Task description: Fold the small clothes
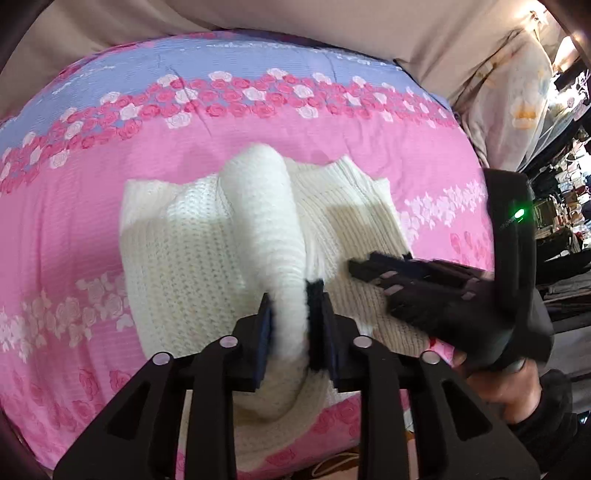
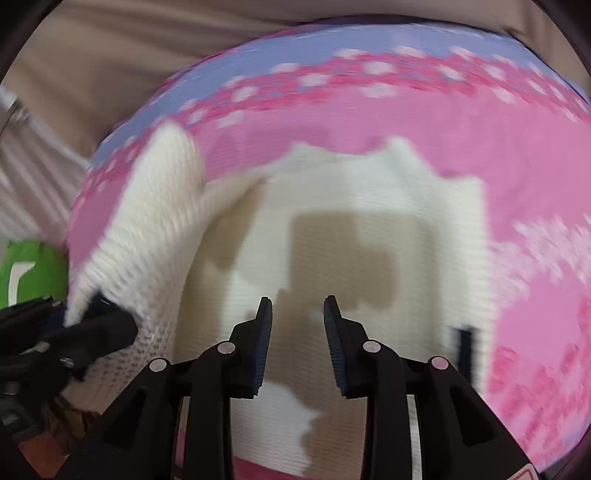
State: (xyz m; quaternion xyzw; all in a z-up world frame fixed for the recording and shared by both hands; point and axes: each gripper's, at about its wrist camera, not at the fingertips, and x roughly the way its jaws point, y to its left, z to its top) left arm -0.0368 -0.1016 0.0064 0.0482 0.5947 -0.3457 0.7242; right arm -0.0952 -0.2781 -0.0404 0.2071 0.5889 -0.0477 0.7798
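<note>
A small white knitted sweater (image 1: 192, 258) lies on the pink flowered bedspread (image 1: 74, 206). My left gripper (image 1: 293, 314) is shut on one white sleeve (image 1: 266, 221) and holds it raised over the sweater's body. My right gripper (image 2: 297, 317) is open and empty, hovering over the sweater's body (image 2: 424, 229). In the left wrist view the right gripper (image 1: 356, 267) reaches in from the right, low over the sweater's right half. In the right wrist view the left gripper (image 2: 88, 310) holds the lifted sleeve (image 2: 147, 229) at the left. The right wrist view is blurred.
The bedspread has a blue band (image 1: 221, 59) at the far side, against beige fabric (image 1: 332, 18). A pale printed pillow or bag (image 1: 517, 103) and cluttered shelves (image 1: 565, 206) stand at the right. A green object (image 2: 29, 269) lies left of the bed.
</note>
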